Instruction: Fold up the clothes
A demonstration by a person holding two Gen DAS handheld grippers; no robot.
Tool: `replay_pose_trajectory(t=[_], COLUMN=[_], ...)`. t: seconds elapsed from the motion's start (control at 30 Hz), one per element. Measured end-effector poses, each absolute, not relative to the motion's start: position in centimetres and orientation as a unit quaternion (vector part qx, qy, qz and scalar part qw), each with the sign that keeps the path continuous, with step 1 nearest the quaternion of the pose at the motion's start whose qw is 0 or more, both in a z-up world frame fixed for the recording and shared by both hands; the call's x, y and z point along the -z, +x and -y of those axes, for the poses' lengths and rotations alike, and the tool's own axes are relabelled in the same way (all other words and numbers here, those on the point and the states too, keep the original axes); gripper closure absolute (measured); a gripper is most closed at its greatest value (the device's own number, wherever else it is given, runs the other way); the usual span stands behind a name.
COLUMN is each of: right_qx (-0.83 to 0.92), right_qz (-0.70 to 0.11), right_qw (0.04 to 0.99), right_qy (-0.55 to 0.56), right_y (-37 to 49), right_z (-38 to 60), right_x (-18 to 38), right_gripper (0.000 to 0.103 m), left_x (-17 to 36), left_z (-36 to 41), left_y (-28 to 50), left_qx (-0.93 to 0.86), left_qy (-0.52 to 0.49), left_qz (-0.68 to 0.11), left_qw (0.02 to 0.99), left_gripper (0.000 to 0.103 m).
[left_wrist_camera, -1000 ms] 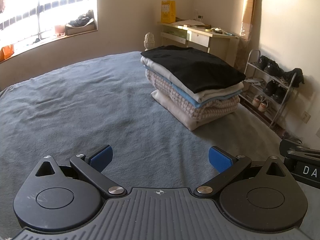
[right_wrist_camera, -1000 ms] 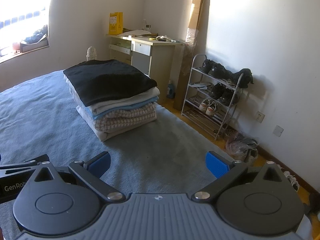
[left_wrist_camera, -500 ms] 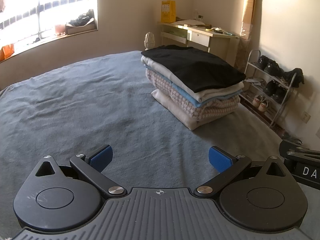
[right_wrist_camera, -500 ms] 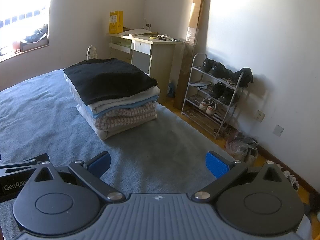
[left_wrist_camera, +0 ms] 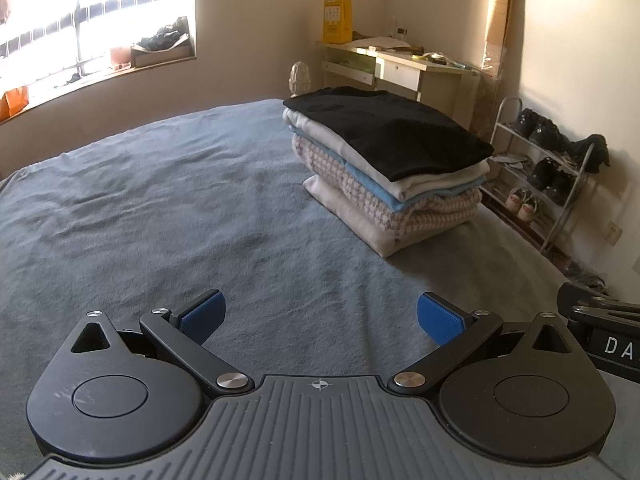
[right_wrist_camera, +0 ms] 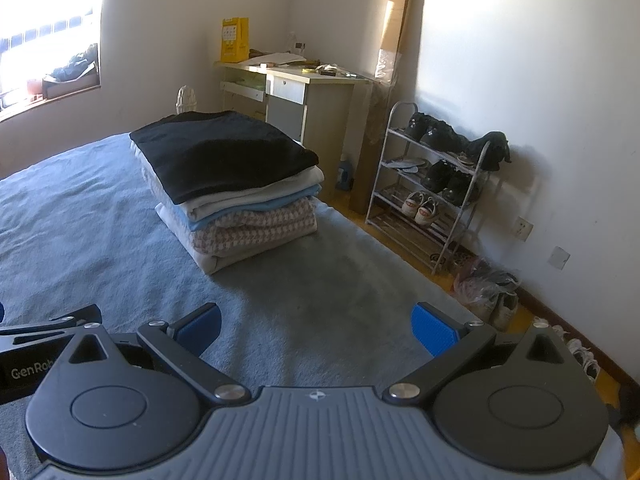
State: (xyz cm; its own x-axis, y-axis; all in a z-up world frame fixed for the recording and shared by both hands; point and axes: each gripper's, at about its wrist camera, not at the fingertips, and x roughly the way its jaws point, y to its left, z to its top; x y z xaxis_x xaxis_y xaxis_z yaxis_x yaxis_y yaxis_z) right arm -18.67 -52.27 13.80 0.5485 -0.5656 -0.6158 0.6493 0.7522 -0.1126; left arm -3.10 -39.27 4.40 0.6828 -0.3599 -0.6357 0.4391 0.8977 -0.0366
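Nothing has moved: we keep the left hand-held gripper (left_wrist_camera: 319, 315) and right hand-held gripper (right_wrist_camera: 316, 322) released, empty, near the stack of folded clothes (left_wrist_camera: 390, 168) on the bed (left_wrist_camera: 140, 208).

Daylight floods from the window (left_wrist_camera: 96, 36), which is blown out with glare. Sun patches streak the wall (right_wrist_camera: 520, 40). The images are sharp, with fisheye bending at the edges.
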Motion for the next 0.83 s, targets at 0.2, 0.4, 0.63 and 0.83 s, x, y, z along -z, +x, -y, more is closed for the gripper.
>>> replay_pose_trajectory(t=[0.2, 0.4, 0.63, 0.83], right_qx=[0.344, 0.342, 0.342, 0.343], right_qz=[-0.327, -0.328, -0.329, -0.33], right_qw=[0.877, 0.878, 0.878, 0.877], right_qy=[0.067, 0.069, 0.069, 0.069], right_y=[-18.78, -18.74, -18.91, -18.91], right_z=[52.16, 52.09, 52.07, 52.1], right_x=[-13.73, -13.61, -13.54, -13.46], right_gripper=[0.0, 0.0, 0.0, 0.0], left_x=[-4.41, -4.37, -4.41, -4.36], left_z=[39.34, 39.32, 39.35, 39.36], left_y=[-3.1, -3.17, -3.01, -2.97], left_qx=[0.218, 0.217, 0.215, 0.212], left_qy=[0.058, 0.059, 0.06, 0.061], left_qz=[-0.334, -0.333, -0.333, -0.333], left_qw=[0.915, 0.916, 0.916, 0.917], left_gripper=[0.0, 0.0, 0.0, 0.0])
